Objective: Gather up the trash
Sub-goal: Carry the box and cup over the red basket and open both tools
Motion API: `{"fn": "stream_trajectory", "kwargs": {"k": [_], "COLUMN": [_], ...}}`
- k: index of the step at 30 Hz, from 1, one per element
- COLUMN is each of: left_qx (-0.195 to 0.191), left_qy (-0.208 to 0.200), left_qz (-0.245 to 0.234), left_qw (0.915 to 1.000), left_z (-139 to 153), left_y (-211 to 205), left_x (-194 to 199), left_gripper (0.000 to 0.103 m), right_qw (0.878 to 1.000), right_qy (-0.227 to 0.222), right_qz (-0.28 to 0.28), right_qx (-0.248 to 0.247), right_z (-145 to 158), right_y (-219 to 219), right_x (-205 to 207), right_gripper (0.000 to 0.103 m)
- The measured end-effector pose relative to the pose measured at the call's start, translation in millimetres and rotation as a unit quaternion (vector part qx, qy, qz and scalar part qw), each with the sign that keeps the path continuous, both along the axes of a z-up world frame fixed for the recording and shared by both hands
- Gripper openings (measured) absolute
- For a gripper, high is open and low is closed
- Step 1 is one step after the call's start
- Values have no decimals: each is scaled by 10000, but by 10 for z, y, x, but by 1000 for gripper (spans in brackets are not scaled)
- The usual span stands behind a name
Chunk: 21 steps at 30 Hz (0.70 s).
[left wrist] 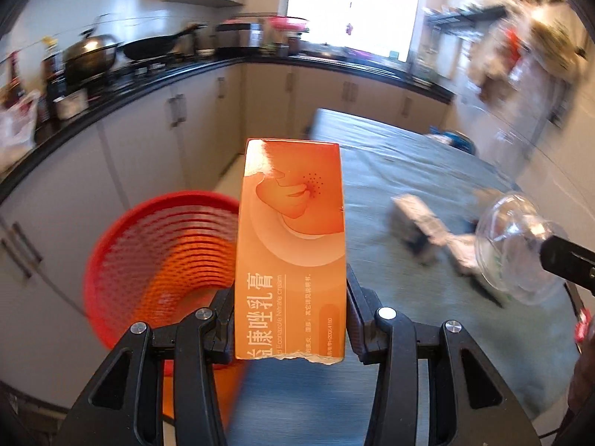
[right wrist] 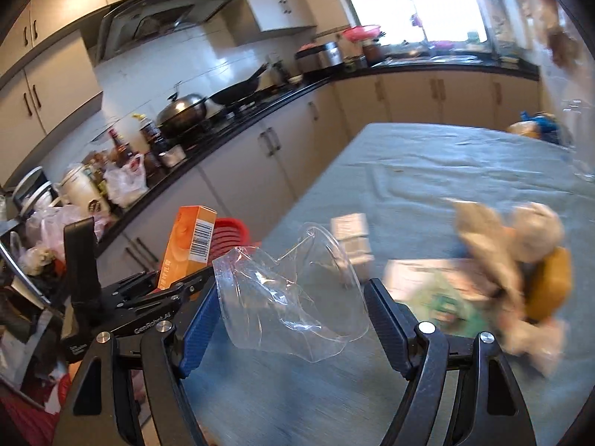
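Trash is being carried now, one piece in each hand. The left gripper (left wrist: 290, 319) has its fingers squeezed on an orange box (left wrist: 292, 245) that stands up tall between them. The right gripper (right wrist: 293, 316) has its fingers spread wide around a crumpled clear plastic cup (right wrist: 293, 293), which fills the gap and looks held, though the cup is see-through and I cannot see both pads press on it. The red basket (left wrist: 156, 260) sits on the floor by the left edge of the counter (left wrist: 409, 171), just left of the orange box and lower down. I cannot see if anything is inside it yet, and both pieces look like they belong in there. So the picking up part seems done for these two, and the dropping part is not done. More trash is left on the counter: a small white box (right wrist: 351, 238), a flat green and white packet (right wrist: 435, 297), and a pile of crumpled paper with something yellow (right wrist: 520, 260) near the right side. The far half of the counter is bare cloth. The counter's left edge runs close to the basket, and the floor between the counter and the cupboards (left wrist: 193, 122) is a narrow strip, so there is not much room to swing wide on that side.
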<state>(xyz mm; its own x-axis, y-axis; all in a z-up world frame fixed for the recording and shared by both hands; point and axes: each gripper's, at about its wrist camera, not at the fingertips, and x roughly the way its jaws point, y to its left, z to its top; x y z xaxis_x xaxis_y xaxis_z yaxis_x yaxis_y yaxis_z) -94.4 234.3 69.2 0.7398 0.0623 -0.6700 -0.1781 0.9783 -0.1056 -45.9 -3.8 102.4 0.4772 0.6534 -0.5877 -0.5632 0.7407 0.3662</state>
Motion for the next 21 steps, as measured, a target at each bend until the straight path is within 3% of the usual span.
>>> {"fn": "stream_trajectory", "kwargs": {"k": [6,11,21], "left_qx": [-5,-48,-113], "left_qy": [224,497,681], "left_qz": [667,865,920], "left_qw": [9975,9950,9934], "left_z": [-137,-329,-557], "left_y": [660,948,1106], "left_x": [-27,4,127], "left_gripper": [44,44,45], "right_qw": [9978,9945,9906], "right_qy": [361,640,1139], "right_qz": [544,823,752], "right_qx": [116,84,45], "right_z": [-67,-211,-532], "right_y": [805,1391,1800], "right_x": [207,360,628], "right_gripper": [82,82,85]}}
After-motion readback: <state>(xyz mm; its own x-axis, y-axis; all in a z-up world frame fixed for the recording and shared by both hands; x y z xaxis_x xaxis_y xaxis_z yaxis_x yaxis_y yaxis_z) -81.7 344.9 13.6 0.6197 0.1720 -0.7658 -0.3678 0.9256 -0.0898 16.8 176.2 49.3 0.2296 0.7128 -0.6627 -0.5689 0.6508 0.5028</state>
